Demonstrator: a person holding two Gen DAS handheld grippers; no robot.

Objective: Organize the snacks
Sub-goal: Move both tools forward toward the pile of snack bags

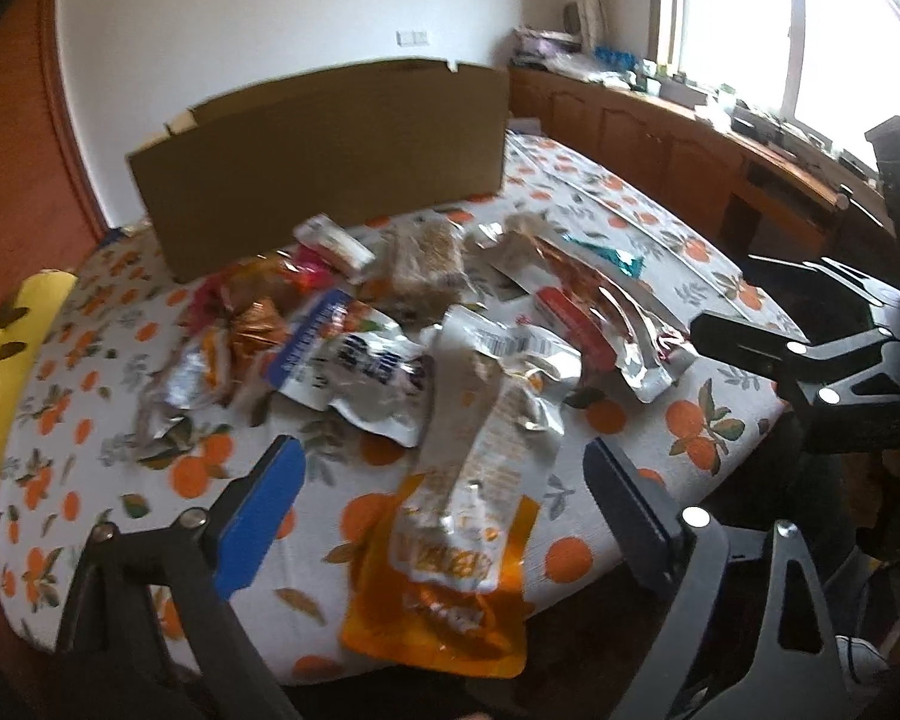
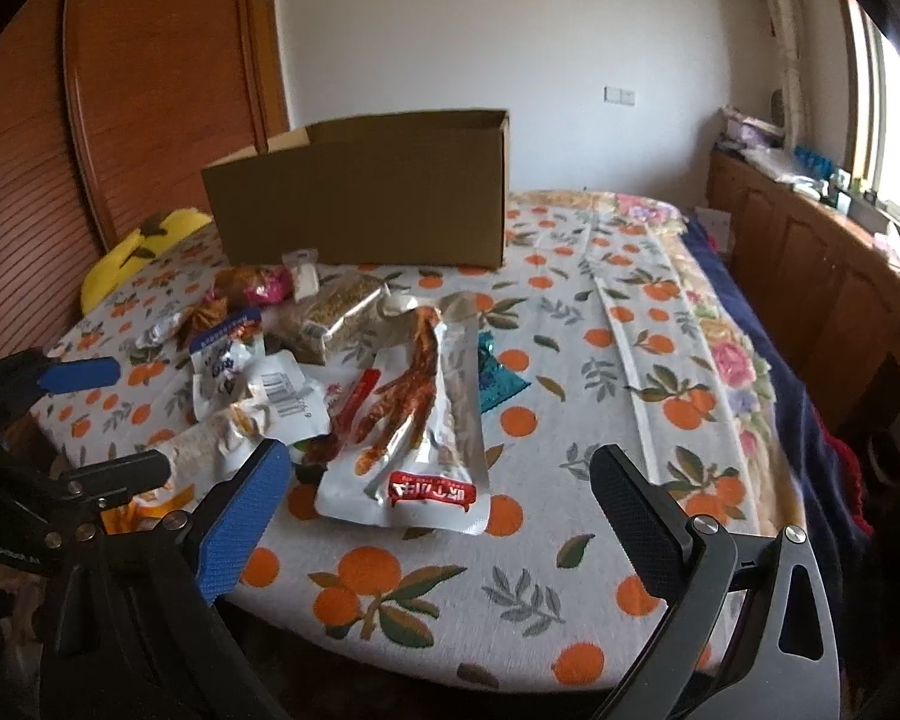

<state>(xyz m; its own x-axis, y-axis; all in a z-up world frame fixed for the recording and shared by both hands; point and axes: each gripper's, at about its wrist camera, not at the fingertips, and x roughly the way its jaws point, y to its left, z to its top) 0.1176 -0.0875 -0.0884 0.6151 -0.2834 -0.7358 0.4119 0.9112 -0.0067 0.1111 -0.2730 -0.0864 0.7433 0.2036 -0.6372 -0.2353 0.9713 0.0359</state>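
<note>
Several snack packets lie heaped on an orange-print cloth [image 1: 648, 420] in front of an open cardboard box [image 1: 330, 162], which also shows in the right wrist view [image 2: 366, 204]. My left gripper [image 1: 444, 516] is open, its fingers either side of a silver and orange packet [image 1: 468, 510] at the near edge, not touching it. My right gripper [image 2: 438, 516] is open and empty, just in front of a clear packet of red chicken feet [image 2: 414, 420]. The right gripper also shows in the left wrist view [image 1: 750, 324], and the left gripper shows in the right wrist view [image 2: 114, 420].
A yellow pillow [image 1: 6, 348] lies at the left edge. A teal packet [image 2: 498, 378] lies right of the heap. Wooden cabinets [image 2: 810, 252] with clutter under a bright window run along the right. A wooden panel [image 2: 150, 90] stands behind the box.
</note>
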